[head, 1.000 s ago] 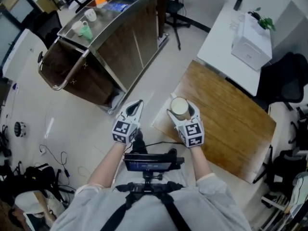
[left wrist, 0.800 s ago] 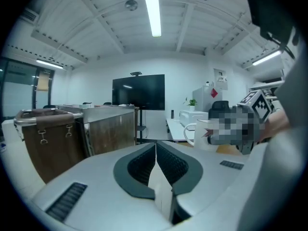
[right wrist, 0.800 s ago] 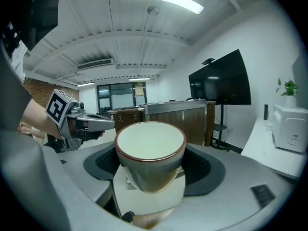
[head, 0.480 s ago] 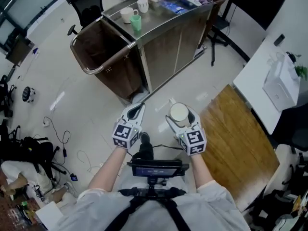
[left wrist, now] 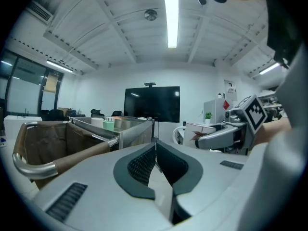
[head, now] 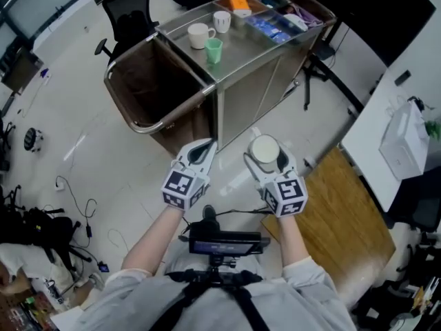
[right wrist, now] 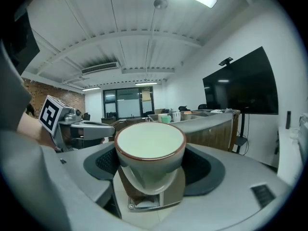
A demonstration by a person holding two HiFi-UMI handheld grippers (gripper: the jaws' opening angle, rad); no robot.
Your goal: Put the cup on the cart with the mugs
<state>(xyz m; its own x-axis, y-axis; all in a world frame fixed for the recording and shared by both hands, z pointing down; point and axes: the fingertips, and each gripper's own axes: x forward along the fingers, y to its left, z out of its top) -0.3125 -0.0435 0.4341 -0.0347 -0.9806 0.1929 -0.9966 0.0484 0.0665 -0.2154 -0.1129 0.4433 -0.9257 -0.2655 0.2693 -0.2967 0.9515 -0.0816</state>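
My right gripper [head: 266, 147] is shut on a cup [head: 264, 149] with a cream inside and a brown rim, held upright between the pads [right wrist: 150, 150]. Ahead stands a steel-topped cart [head: 256, 44]. Two white mugs [head: 201, 35] [head: 221, 21] and a small green cup [head: 213, 49] stand on its near-left end. The cup is short of the cart, over the floor. My left gripper [head: 201, 147] hangs beside the right one, shut with nothing in it [left wrist: 155, 147]. The cart and mugs show far off in both gripper views [left wrist: 126, 125] [right wrist: 166, 118].
A brown bag in a tubular frame [head: 153, 92] hangs off the cart's left end. Trays of small items [head: 272, 21] fill the cart's far end. A wooden table [head: 341, 205] and a white desk [head: 400, 116] lie to the right, an office chair [head: 132, 12] behind, cables [head: 76, 216] on the floor at left.
The view has swung from the wooden table toward the cart, which is now nearer and dead ahead. Both grippers keep their pose, and the cup stays in the right one.
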